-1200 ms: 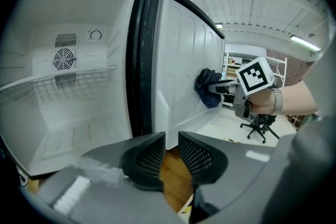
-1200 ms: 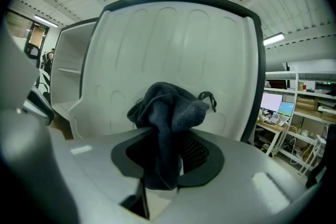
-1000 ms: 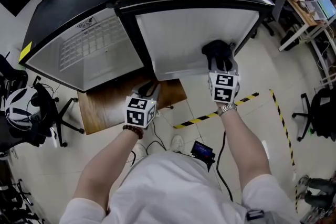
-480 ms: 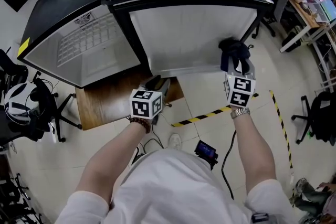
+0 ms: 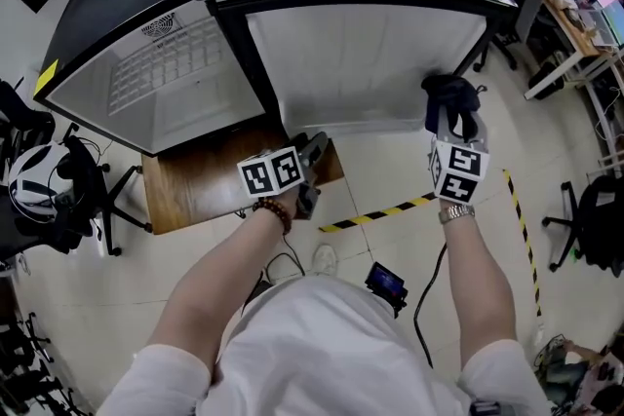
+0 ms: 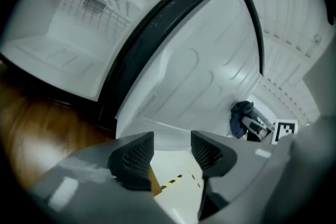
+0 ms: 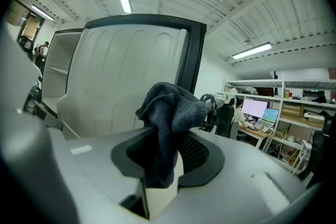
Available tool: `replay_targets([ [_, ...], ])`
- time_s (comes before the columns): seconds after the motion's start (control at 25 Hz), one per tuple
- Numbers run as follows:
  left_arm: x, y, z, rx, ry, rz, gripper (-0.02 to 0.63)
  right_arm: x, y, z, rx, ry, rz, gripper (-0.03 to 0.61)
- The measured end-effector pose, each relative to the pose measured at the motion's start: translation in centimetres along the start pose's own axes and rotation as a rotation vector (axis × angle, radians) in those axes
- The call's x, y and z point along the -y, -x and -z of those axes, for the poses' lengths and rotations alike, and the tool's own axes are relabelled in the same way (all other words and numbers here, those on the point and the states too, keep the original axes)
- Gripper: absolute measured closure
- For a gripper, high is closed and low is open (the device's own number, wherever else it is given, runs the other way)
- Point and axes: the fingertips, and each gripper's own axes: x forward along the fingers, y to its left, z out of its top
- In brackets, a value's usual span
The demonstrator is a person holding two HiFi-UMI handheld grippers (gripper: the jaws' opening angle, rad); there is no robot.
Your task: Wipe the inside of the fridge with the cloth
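Office floor, striped tape (image 5: 380,214) underfoot: before the open fridge (image 5: 156,83), the left gripper (image 5: 312,166) stands empty, jaws just spread apart, while the right gripper (image 5: 450,127) clamps the dark cloth (image 5: 450,97) near the door's (image 5: 361,63) lower corner.

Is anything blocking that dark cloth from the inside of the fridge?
Nothing visible does. The fridge door stands open; the cloth, pinched in the right gripper, faces its white inner side near the free edge. The open compartment lies to the left, and the left gripper, just opened and empty, sits low by the hinge side.
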Motion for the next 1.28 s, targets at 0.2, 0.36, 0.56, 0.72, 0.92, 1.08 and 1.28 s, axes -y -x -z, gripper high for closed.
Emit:
replay_targets([
  [0.2, -1.0, -1.2, -0.9, 0.061, 0.197, 0.037, 0.382, -1.6, 1.4, -0.4, 0.015, 0.004, -0.045, 0.465],
  [0.36, -1.7, -1.5, -1.6, 0.111, 0.303, 0.061, 0.383, -5.2, 3.2, -0.1, 0.019, 0.026, -0.133, 0.465],
  [0.56, -1.0, -0.8, -1.5, 0.112, 0.255, 0.076, 0.427, -8.9, 4.3, 1.6, -0.003, 0.036, -0.215, 0.465],
  [0.72, -0.5, 0.7, -0.5, 0.093, 0.204, 0.077, 0.479, -12.3, 5.4, 2.7, -0.012, 0.039, -0.296, 0.465],
  [0.92, 1.0, 2.2, -0.7, 0.073, 0.120, 0.129, 0.509, -17.2, 7.7, 3.2, 0.010, 0.062, -0.415, 0.465],
  [1.08, 1.9, 3.0, -1.3, 0.058, 0.076, 0.165, 0.515, -20.3, 8.2, 4.4, -0.009, 0.085, -0.483, 0.465],
  [1.28, 2.5, 3.3, -2.1, 0.035, 0.072, 0.191, 0.522, -23.9, 6.1, 7.1, -0.078, 0.093, -0.511, 0.465],
])
